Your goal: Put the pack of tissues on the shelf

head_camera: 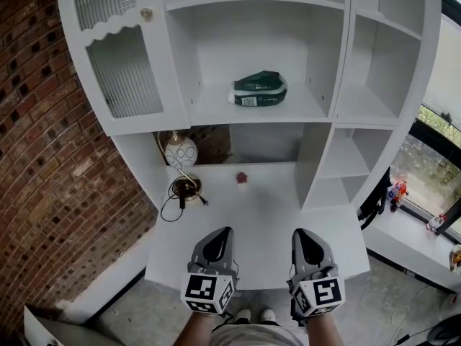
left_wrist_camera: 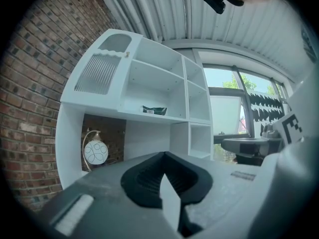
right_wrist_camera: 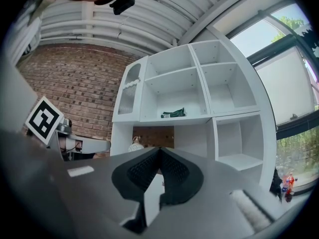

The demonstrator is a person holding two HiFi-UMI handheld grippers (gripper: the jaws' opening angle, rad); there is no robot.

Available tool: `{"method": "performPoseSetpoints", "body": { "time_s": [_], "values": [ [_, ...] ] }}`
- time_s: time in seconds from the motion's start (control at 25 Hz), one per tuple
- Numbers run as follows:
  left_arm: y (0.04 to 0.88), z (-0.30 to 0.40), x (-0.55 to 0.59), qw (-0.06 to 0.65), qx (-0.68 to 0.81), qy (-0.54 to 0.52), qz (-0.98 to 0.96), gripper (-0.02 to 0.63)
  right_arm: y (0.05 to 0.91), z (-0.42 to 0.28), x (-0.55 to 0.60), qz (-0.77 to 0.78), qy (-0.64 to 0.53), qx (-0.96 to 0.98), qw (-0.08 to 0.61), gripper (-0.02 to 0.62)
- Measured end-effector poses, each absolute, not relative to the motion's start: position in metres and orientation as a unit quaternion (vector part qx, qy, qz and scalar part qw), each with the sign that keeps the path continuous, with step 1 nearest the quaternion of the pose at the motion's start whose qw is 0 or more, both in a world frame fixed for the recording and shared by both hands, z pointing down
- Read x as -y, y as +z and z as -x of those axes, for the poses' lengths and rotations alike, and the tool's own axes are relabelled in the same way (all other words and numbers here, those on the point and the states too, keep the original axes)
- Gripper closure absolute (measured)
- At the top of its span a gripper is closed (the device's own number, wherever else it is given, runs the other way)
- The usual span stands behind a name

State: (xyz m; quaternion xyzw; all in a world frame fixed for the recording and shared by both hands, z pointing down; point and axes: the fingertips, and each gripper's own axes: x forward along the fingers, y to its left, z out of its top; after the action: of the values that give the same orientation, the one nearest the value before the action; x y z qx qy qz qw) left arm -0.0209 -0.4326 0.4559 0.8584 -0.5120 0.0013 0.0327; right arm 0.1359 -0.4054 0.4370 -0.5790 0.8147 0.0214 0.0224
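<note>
The pack of tissues [head_camera: 258, 90] lies flat on the middle shelf [head_camera: 209, 109] (dark green wrapper, a label facing out), above a round lamp [head_camera: 180, 152]. Both grippers sit at the front edge of the white desk [head_camera: 252, 207], well apart from the pack. The left gripper [head_camera: 222, 232] has its jaws pressed together on nothing, and the right gripper [head_camera: 300, 233] is likewise closed and empty.

Label print on pack of tissues [head_camera: 258, 90]: too small to read. Small red item [head_camera: 242, 177] on desk [head_camera: 274, 218]: too small to identify. Same for colourful figure [head_camera: 397, 191] by the window. Shelf unit [head_camera: 312, 161] cropped at top edge. Lamp [left_wrist_camera: 95, 152] base hidden behind left gripper [left_wrist_camera: 163, 155] body in left gripper view.
</note>
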Motion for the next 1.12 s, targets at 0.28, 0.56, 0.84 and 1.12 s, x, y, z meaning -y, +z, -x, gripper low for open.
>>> {"method": "performPoseSetpoints", "body": {
  "time_s": [0.28,0.56,0.84,1.12],
  "values": [
    [0.455,0.017,0.434,0.031,0.512,0.002,-0.858,0.598,0.436,-0.14,0.408,0.58,0.017,-0.814,0.032,0.591],
    [0.453,0.016,0.437,0.026,0.512,0.003,-0.858,0.598,0.439,-0.141,0.413,0.58,0.014,-0.814,0.036,0.592],
    [0.452,0.017,0.441,0.024,0.513,0.003,-0.858,0.598,0.435,-0.139,0.416,0.58,0.022,-0.813,0.039,0.592],
    [0.453,0.016,0.445,0.025,0.51,0.003,-0.86,0.598,0.435,-0.139,0.419,0.583,0.022,-0.811,0.04,0.594]
  ]
}}
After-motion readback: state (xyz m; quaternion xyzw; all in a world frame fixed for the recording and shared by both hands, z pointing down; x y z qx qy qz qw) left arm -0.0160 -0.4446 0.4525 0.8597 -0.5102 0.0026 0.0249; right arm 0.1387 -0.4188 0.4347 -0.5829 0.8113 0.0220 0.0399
